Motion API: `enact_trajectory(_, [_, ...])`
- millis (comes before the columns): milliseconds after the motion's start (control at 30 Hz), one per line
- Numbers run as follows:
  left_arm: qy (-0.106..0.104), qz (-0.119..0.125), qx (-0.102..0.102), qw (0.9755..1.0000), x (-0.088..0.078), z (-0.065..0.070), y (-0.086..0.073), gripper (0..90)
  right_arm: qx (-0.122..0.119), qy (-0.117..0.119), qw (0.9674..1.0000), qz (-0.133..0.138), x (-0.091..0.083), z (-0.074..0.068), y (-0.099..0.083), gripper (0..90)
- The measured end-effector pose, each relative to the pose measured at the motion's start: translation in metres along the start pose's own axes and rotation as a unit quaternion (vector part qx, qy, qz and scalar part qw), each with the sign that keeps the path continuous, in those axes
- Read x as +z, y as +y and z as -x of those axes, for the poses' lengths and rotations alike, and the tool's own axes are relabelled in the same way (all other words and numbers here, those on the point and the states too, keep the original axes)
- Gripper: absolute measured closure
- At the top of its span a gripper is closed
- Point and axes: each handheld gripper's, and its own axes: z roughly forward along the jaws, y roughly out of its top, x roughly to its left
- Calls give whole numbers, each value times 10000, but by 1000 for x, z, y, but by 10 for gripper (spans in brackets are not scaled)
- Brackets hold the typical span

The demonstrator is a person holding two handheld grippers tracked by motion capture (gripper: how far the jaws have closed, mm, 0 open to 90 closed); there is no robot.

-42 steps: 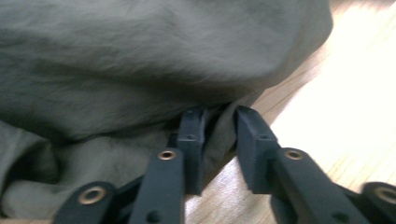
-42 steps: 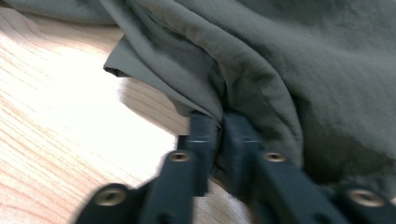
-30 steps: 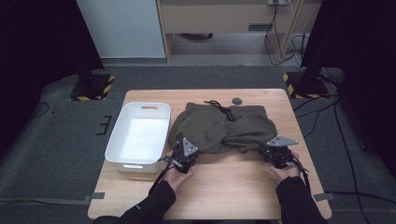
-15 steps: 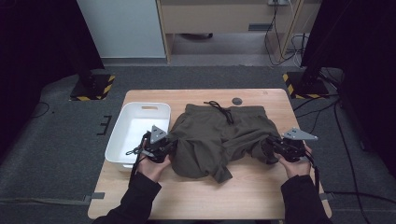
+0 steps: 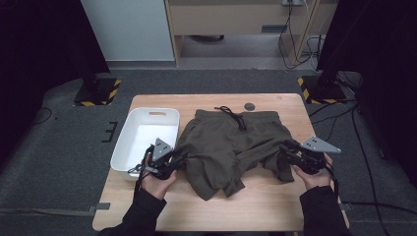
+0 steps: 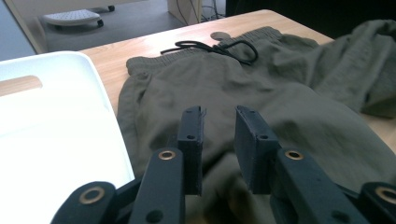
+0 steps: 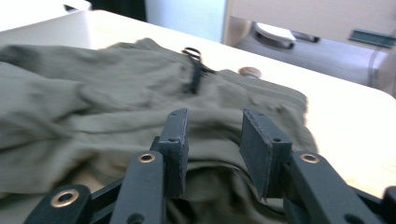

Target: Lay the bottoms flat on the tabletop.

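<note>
A pair of olive-green shorts [image 5: 231,142] lies on the wooden table [image 5: 275,206], waistband at the far side with a black drawstring [image 5: 235,115] on it. The legs lie rumpled toward the near edge. My left gripper [image 5: 178,160] is at the shorts' left leg, beside the bin. Its jaws have just been opening, and in the left gripper view [image 6: 218,114] they stand apart over the cloth [image 6: 280,93] with nothing pinched. My right gripper [image 5: 287,151] is at the right leg. Its jaws have also just been opening; the right gripper view [image 7: 212,116] shows a gap over the fabric [image 7: 93,102].
A white plastic bin [image 5: 147,115] stands at the table's left side, right next to my left hand, with its rim [image 6: 109,102] close to the jaws. A small dark disc [image 5: 250,106] lies beyond the waistband. Cabinets and cables stand past the far edge.
Both hands drew apart, left to the left and right to the right, spreading the bunched shorts wider. Both grippers then let go of the cloth and rose a little.
</note>
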Motion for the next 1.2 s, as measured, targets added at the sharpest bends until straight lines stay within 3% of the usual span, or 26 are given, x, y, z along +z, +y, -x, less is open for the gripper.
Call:
enact_trajectory(200, [-212,-325,1,9992,-5,14,-33,665,-42,330,9994,-74,1,-23,-2,543])
enact_trajectory(333, [-383,-495,-221,9978,7,19,-48,573,-17,223,9994,-255,3,-28,-15,462])
enact_trajectory(433, [-320,-596,-97,9977,15,24,-54,511,31,50,9994,-327,3,-27,-27,384])
enact_trajectory(600, [-233,-783,-92,9966,35,26,-60,498,88,187,9977,-639,11,-28,-43,382])
enact_trajectory(700, [-233,-952,-55,9952,42,29,-59,591,24,260,9960,-854,20,-31,-49,444])
enact_trajectory(767, [-188,-1095,-33,9938,43,31,-57,729,-81,199,9948,-994,24,-29,-51,602])
enact_trajectory(900, [-171,-1225,-199,9921,33,30,-52,891,-17,235,9947,-1005,20,-23,-47,862])
enact_trajectory(1067, [-175,-1019,-329,9941,4,24,-47,896,-3,250,9966,-781,1,-14,-38,893])
enact_trajectory(1200, [-65,-887,-547,9945,-18,13,-49,896,8,119,9980,-619,-15,-6,-32,894])
